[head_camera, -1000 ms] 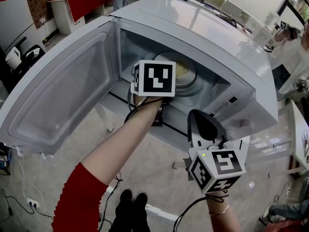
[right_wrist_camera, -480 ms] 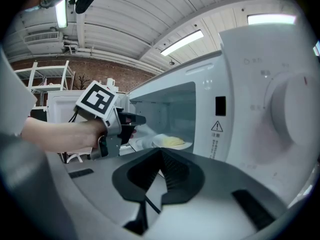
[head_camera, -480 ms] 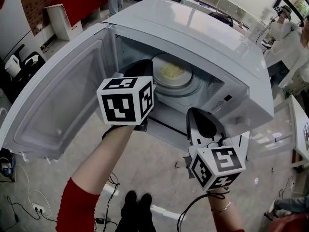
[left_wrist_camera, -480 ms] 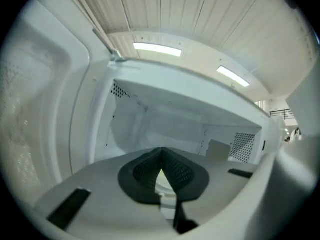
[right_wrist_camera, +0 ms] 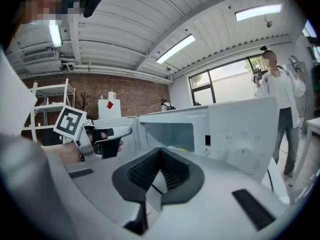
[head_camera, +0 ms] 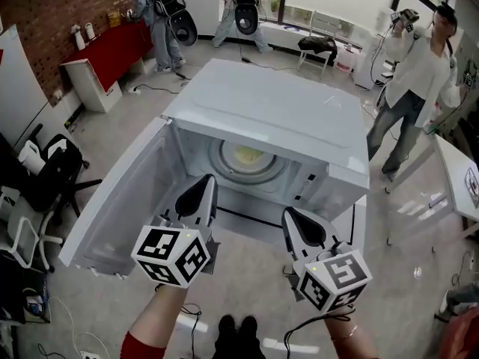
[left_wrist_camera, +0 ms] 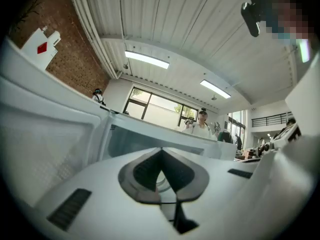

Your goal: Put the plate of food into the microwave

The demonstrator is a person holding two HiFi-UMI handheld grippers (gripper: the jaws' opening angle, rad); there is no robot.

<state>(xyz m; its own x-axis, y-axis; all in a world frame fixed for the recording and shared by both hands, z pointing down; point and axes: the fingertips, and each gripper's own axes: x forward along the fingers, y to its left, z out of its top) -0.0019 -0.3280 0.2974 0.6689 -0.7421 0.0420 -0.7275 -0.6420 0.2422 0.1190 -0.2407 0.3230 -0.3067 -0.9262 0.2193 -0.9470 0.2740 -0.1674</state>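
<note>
The white microwave (head_camera: 262, 107) stands with its door (head_camera: 120, 200) swung open to the left. The plate of yellow food (head_camera: 247, 155) sits on the turntable inside, touched by neither gripper. My left gripper (head_camera: 209, 178) hovers outside the opening, in front of the door's hinge side; its jaws have just closed and are shut with nothing between them (left_wrist_camera: 161, 150). My right gripper (head_camera: 287, 212) is held level beside it, in front of the microwave's right half, also shut and empty (right_wrist_camera: 160, 150). The right gripper view shows the microwave (right_wrist_camera: 235, 129) ahead and the left gripper at left.
One person (head_camera: 423, 73) stands at the back right, and two more (head_camera: 161, 6) at the back left by a red cabinet (head_camera: 112, 58). A black chair (head_camera: 52, 170) is at left and a white table (head_camera: 456, 178) at right. Cables lie on the floor by my feet (head_camera: 232, 327).
My left gripper has come back out of the microwave cavity toward me, leaving the plate on the turntable. The head view has drawn back and now takes in the whole microwave. The right gripper has shifted slightly.
</note>
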